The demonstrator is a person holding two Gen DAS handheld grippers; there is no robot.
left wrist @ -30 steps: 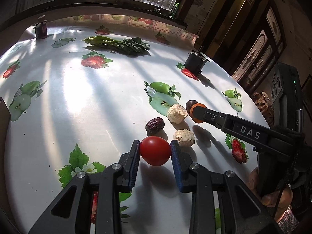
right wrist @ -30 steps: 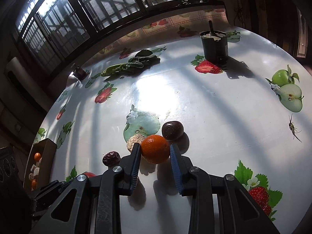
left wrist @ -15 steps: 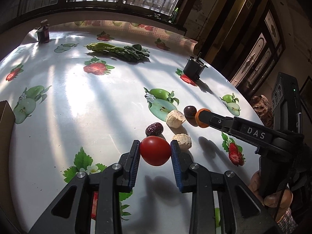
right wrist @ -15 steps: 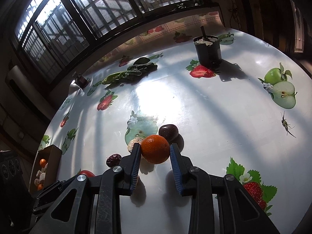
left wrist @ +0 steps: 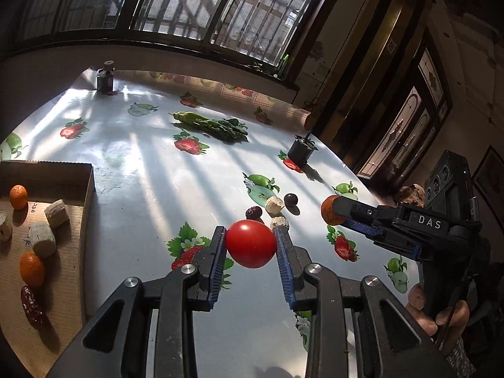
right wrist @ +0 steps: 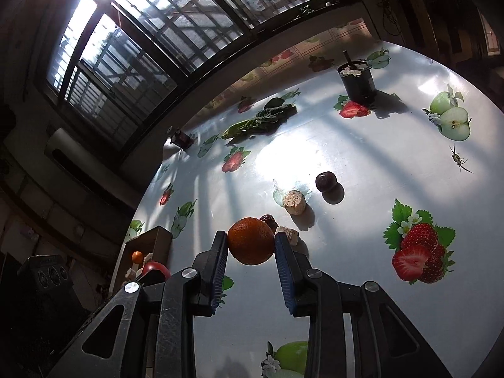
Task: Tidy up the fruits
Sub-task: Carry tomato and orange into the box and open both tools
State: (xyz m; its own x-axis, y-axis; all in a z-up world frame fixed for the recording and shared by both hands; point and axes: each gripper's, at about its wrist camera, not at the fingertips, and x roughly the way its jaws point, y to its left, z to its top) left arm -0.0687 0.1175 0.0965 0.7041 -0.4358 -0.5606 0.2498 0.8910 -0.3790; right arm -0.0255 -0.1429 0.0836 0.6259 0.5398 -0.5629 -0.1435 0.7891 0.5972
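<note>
My left gripper [left wrist: 251, 244] is shut on a red tomato [left wrist: 251, 243] and holds it above the table. My right gripper [right wrist: 251, 245] is shut on an orange [right wrist: 251, 241], also lifted; the orange shows in the left wrist view [left wrist: 327, 210] too. On the table lie a dark plum [right wrist: 326, 182], a red date [left wrist: 254, 212] and two beige chunks [right wrist: 294, 201] [left wrist: 279, 221]. A cardboard box [left wrist: 89, 189] at the left holds small oranges [left wrist: 18, 196], beige chunks [left wrist: 56, 217] and a date [left wrist: 33, 307].
The round table [left wrist: 141, 195] has a fruit-print cloth. Leafy greens [left wrist: 211, 125] lie at the back. A black cup [right wrist: 356, 81] stands at the far right, a small dark jar [left wrist: 105, 77] at the far left. An insect [right wrist: 458, 159] sits near the right edge.
Both grippers have lifted with their fruit and swung left. The cardboard box has come into the left wrist view.
</note>
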